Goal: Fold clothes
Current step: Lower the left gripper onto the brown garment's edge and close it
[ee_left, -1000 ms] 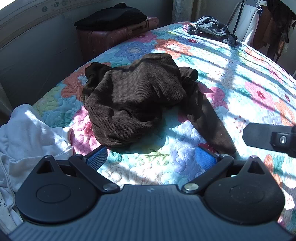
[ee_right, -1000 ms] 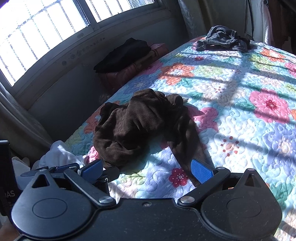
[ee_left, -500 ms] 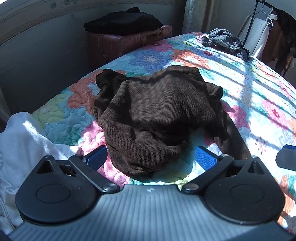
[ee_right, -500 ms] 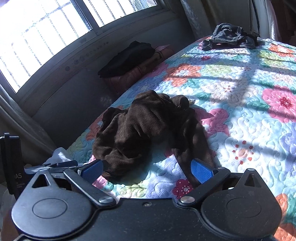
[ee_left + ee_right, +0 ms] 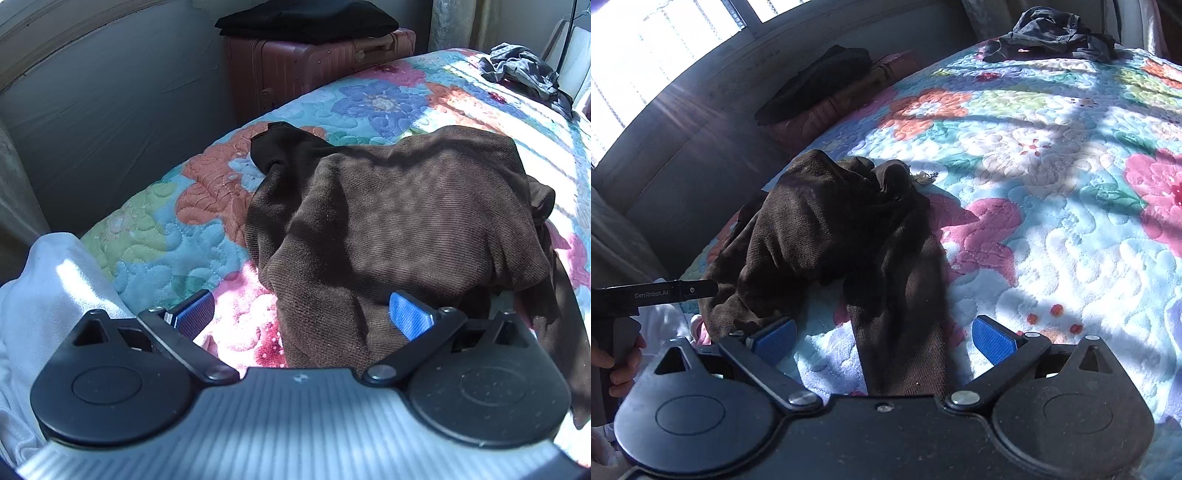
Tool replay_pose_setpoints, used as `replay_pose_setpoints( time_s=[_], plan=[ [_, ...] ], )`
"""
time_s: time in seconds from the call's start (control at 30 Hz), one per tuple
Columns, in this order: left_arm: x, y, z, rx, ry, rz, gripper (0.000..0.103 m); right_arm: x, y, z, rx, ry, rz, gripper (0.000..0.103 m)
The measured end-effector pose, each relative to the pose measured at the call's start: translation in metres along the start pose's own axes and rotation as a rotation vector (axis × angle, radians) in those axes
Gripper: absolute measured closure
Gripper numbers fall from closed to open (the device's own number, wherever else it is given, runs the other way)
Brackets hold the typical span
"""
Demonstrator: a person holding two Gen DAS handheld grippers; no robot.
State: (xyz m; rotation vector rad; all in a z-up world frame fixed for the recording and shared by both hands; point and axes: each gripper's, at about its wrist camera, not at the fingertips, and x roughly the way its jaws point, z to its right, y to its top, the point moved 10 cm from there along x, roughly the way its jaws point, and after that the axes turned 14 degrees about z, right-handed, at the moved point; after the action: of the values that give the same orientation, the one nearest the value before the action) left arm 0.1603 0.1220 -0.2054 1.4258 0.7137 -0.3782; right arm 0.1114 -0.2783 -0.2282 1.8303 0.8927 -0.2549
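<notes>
A crumpled brown knit garment (image 5: 399, 221) lies in a heap on the floral quilt (image 5: 177, 236) near the bed's corner. It also shows in the right wrist view (image 5: 820, 229), with a long sleeve (image 5: 905, 339) trailing toward the camera. My left gripper (image 5: 299, 317) is open, its jaws either side of the heap's near edge. My right gripper (image 5: 884, 338) is open, its blue pads either side of the sleeve end. Neither holds cloth. The left gripper's body (image 5: 653, 291) shows at the left of the right wrist view.
A white garment (image 5: 40, 295) lies at the bed's left edge. A pink suitcase (image 5: 310, 62) with black clothing (image 5: 306, 18) on top stands beyond the bed corner. A grey garment (image 5: 1052, 33) lies at the far end of the quilt (image 5: 1052, 206).
Both grippers have moved forward and down toward the brown garment. The left now straddles the heap's near edge, the right the sleeve end. Both stay open.
</notes>
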Motion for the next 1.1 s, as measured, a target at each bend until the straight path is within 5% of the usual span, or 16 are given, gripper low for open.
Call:
replay_pose_setpoints(
  time_s=[0.13,0.4,0.67,0.7,0.73,0.8,0.97,1.0,1.03,1.1],
  plan=[
    [0.009,0.0,-0.002,-0.087,-0.04,0.003,0.0,0.014,-0.004,0.024,0.213,0.033,0.012,0.0],
    [0.032,0.021,-0.013,-0.171,0.014,0.065,0.0,0.062,0.018,0.015,0.293,0.086,-0.072,0.0],
    [0.065,0.018,-0.013,-0.275,-0.051,-0.035,0.004,0.125,0.028,-0.038,0.145,0.106,-0.192,0.0],
    [0.067,0.016,-0.015,-0.291,-0.059,-0.032,0.013,0.127,0.028,-0.042,0.14,0.109,-0.192,0.0],
    [0.067,0.015,-0.016,-0.3,-0.068,-0.026,0.034,0.129,0.028,-0.046,0.15,0.127,-0.185,0.0],
    [0.069,0.011,-0.012,-0.272,-0.084,-0.035,0.043,0.134,0.029,-0.056,0.158,0.163,-0.179,0.001],
    [0.071,0.01,-0.003,-0.189,-0.1,-0.028,0.037,0.149,0.029,-0.078,0.058,0.191,-0.18,0.011],
    [0.076,0.008,-0.001,-0.191,-0.105,-0.04,0.028,0.15,0.029,-0.081,0.036,0.193,-0.177,0.013],
    [0.08,0.006,0.0,-0.193,-0.111,-0.052,0.007,0.151,0.029,-0.082,0.01,0.186,-0.18,0.017],
    [0.091,-0.004,0.003,-0.183,-0.108,-0.095,0.0,0.155,0.029,-0.081,-0.016,0.175,-0.179,0.022]
  ],
)
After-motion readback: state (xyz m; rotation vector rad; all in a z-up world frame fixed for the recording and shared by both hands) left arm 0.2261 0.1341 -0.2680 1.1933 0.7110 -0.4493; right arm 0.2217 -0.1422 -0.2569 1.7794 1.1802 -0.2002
